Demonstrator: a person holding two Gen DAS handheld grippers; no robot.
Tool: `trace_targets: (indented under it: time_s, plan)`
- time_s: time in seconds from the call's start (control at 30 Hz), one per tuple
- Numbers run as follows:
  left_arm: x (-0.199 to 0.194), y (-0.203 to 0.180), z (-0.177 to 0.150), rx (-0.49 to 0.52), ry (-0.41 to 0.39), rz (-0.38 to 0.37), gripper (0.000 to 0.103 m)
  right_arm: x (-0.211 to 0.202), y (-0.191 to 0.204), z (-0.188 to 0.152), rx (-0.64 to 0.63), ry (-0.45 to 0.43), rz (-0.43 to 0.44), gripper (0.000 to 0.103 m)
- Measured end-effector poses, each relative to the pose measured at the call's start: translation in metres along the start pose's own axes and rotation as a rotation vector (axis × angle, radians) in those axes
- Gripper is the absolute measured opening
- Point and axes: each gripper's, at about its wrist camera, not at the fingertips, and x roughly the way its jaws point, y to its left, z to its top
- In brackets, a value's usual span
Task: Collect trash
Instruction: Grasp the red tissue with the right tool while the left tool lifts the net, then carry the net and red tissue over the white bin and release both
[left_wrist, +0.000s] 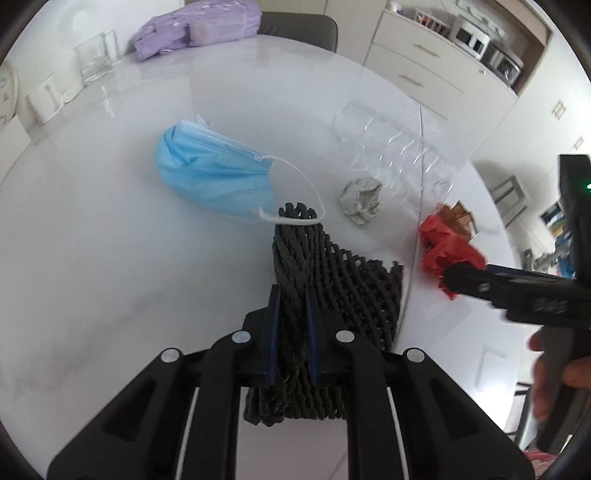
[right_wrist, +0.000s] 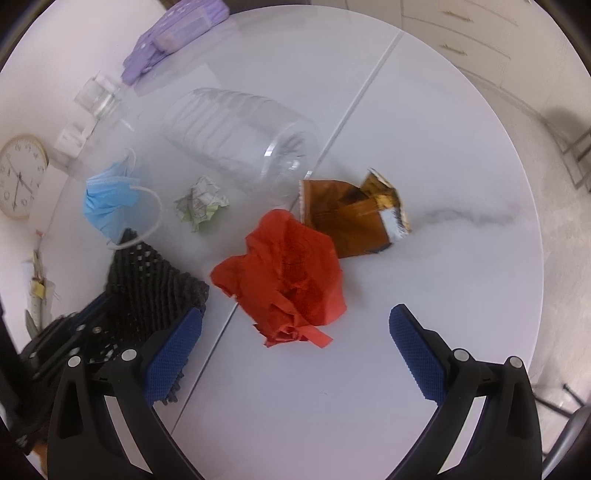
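My left claw (left_wrist: 291, 306) is clamped on the black foam net (left_wrist: 314, 266), while my right claw (right_wrist: 295, 328) stands wide open above the red crumpled paper (right_wrist: 288, 273).

The black foam net (left_wrist: 295, 266) ran down between the left gripper's (left_wrist: 291, 317) closed-in blue pads, so its middle was covered by the fingers, and in the right wrist view that gripper (right_wrist: 79, 325) showed only as a dark blur at the lower left. In the left wrist view the clear plastic bottle (left_wrist: 391, 151) was smeared and barely readable against the white table (left_wrist: 110, 258), while the red crumpled paper (left_wrist: 447, 243) was partly covered by the right gripper's finger (left_wrist: 480, 286) and hid most of the brown snack wrapper (left_wrist: 458, 216). The wall clock (left_wrist: 8, 92) was cut off by the left edge, its numerals too small to read, and the hand (left_wrist: 554, 376) at the right edge was blurred and cropped.
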Motion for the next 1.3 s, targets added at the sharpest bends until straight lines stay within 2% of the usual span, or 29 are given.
trace_targets:
  time_s: [0.1,0.27,0.33,0.43,0.53,0.9,1.1,1.2,1.3]
  plan:
    - [-0.011,0.002,-0.005,-0.033,0.003,-0.003,0.012,0.006,0.009,0.002,-0.043,-0.002,-0.044,0.098]
    - [-0.022,0.009,-0.013,-0.085,0.032,-0.007,0.012,0.015,0.014,0.001,-0.088,-0.004,-0.1,0.074]
    - [-0.024,0.007,-0.016,-0.097,0.043,-0.002,0.012,0.014,0.017,0.001,-0.121,-0.01,-0.116,0.053]
    - [-0.028,0.006,-0.018,-0.116,0.059,-0.011,0.012,0.011,0.015,0.0,-0.12,0.003,-0.079,0.039]
    - [-0.035,0.001,-0.02,-0.123,0.063,-0.015,0.012,0.004,0.014,-0.003,-0.132,-0.003,-0.063,0.035]
    - [-0.068,-0.043,-0.036,-0.087,0.024,-0.001,0.012,-0.039,0.001,-0.018,-0.179,-0.032,0.026,0.035]
    - [-0.088,-0.088,-0.046,-0.035,0.002,0.02,0.012,-0.079,-0.037,-0.035,-0.181,-0.064,0.07,0.035]
    - [-0.097,-0.122,-0.05,0.004,-0.01,0.0,0.012,-0.1,-0.064,-0.047,-0.184,-0.077,0.085,0.035]
    - [-0.099,-0.165,-0.055,0.079,-0.014,-0.001,0.012,-0.121,-0.099,-0.067,-0.204,-0.084,0.062,0.035]
